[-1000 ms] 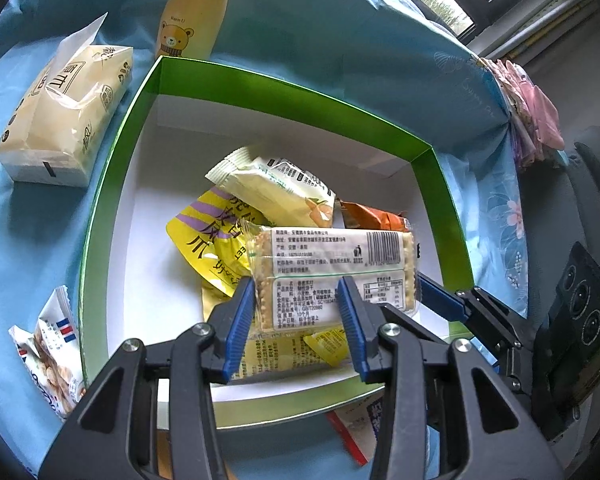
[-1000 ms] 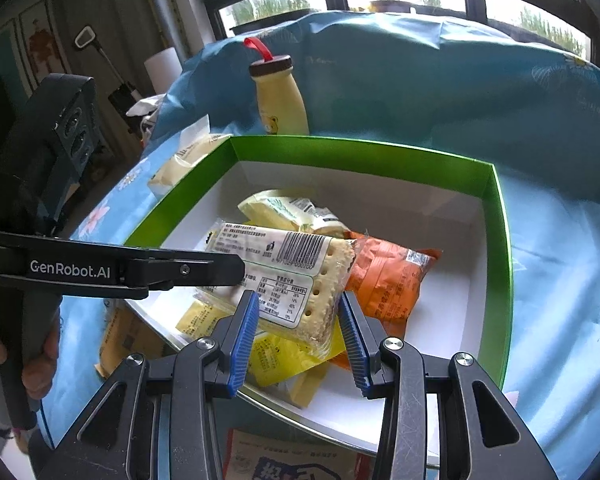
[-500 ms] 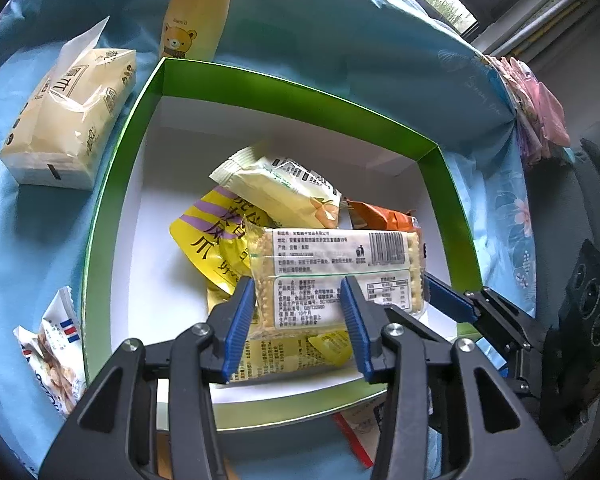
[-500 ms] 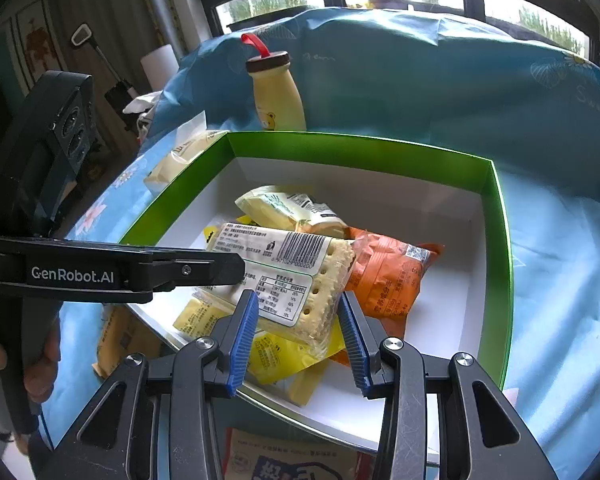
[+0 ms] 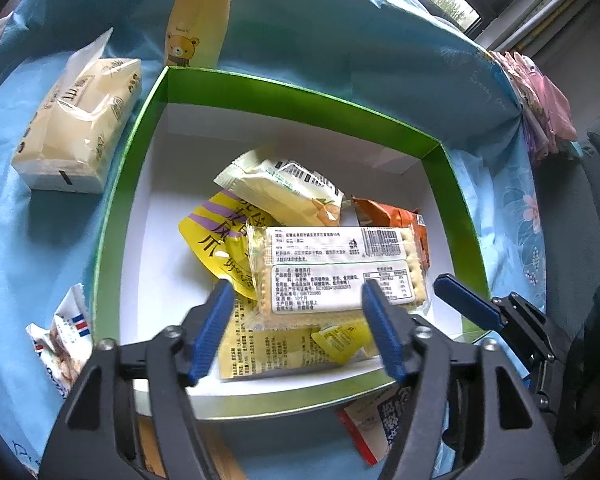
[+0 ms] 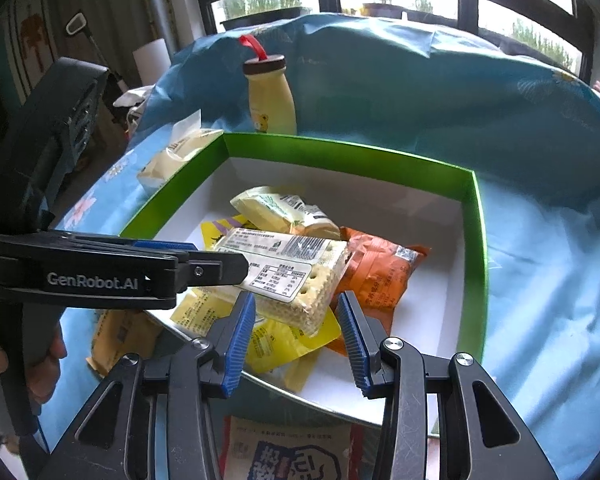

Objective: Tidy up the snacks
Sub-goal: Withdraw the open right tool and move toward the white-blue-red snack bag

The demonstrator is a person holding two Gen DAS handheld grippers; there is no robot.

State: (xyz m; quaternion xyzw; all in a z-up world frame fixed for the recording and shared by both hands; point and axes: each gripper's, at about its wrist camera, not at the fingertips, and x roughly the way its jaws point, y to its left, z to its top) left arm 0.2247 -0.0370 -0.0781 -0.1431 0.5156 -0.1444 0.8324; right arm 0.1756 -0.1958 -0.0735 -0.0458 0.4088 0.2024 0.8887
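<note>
The left tool (image 5: 298, 328) has just been opening, its jaws clear of the crackers (image 5: 335, 270), which lie atop the pile in the box (image 5: 300, 92). The right tool (image 6: 296, 336), empty and half-open, hovers near; a careless reach could nudge the pack off the pile.

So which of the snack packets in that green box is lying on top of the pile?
The clear-wrapped cracker pack with the white barcode label: it rests across the yellow and orange packets, uncovered.
</note>
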